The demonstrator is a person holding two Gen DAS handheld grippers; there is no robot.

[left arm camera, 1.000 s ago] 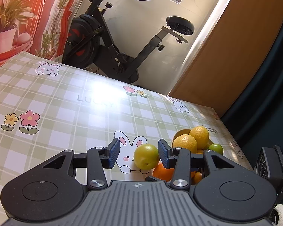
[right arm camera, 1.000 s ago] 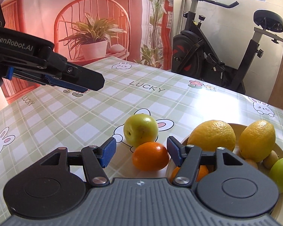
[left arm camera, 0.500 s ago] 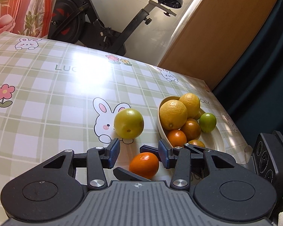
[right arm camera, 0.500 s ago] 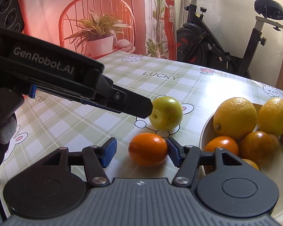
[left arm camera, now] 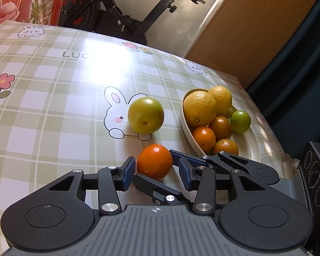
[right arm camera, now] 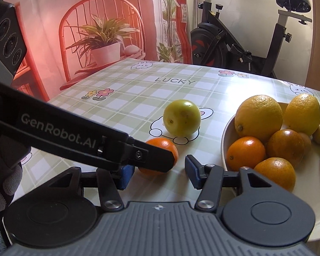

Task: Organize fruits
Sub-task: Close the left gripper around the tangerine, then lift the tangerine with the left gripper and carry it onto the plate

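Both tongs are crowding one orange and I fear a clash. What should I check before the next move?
1. Orange between right tongs: ok; jaws closing, pads not yet pressing.
2. Left tongs clear of that grasp: not ok; they straddle the same orange.
3. Green fruit apart from the orange: ok.
4. Free room in bowl: ok; bare floor shows beside the pile.
5. Bowl steady on the table: cannot tell.

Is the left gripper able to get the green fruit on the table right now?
Probably not straight away. The orange sits between the left gripper's fingers, and the right gripper, jaws closing, crowds the same spot. The green fruit lies beyond both, nothing on it.
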